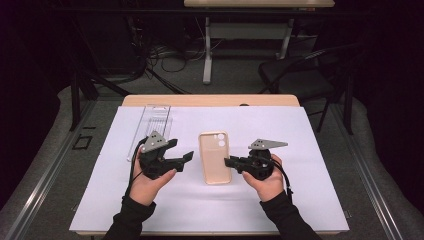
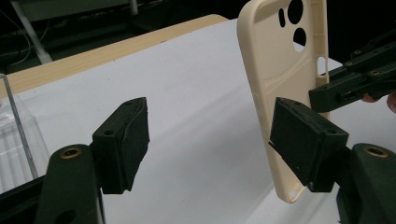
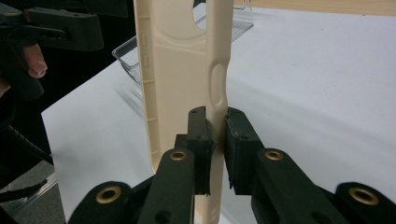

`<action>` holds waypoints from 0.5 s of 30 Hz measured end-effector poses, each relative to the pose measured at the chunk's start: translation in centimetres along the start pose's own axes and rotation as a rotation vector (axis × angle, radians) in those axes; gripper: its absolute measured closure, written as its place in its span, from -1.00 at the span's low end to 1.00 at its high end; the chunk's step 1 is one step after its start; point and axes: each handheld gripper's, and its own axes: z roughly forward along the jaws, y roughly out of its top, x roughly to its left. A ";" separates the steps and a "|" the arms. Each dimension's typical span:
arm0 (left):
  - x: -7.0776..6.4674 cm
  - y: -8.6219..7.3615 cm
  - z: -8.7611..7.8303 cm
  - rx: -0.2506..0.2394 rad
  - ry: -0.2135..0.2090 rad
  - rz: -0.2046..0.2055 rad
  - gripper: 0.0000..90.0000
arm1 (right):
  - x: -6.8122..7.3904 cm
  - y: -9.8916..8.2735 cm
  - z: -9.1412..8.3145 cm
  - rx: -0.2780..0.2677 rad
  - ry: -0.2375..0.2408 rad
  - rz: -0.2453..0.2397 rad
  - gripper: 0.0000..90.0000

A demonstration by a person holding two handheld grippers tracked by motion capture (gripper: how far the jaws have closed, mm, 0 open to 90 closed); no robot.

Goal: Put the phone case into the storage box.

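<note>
Right tongs [image 3: 217, 135] pinch the phone case [image 3: 182, 70] edge; left tongs [image 2: 210, 140] gape, released.

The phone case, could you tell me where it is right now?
In the high view the phone case sits mid-table over the white sheet, its right edge pinched by the right gripper, with the open left gripper just to its left.

**Materials and finishes on the table**

The phone case [image 1: 215, 158] is seen as cream, matt, smooth plastic, apparently soft. The right gripper [image 3: 217, 140] is made of matt black plastic, brass-coloured inserts being set in its arms; its pads [image 3: 199, 140] look faintly rough. A white, matt sheet [image 1: 300, 150] is laid over pale wood [image 1: 210, 100]. Near the far left corner, a clear glossy plastic tray [image 1: 152, 122] is seen.
</note>
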 end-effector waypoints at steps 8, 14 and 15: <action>-0.6 0.3 -0.1 0.011 0.019 0.039 -0.41 | 0.7 -0.5 0.6 0.001 -0.017 -0.023 0.82; -1.2 0.5 -0.4 -0.004 0.058 0.081 -0.41 | 1.4 -0.8 1.0 -0.010 -0.031 -0.051 0.82; -1.3 0.5 -0.4 -0.008 0.064 0.090 -0.41 | 1.5 -0.8 1.0 -0.007 -0.033 -0.055 0.82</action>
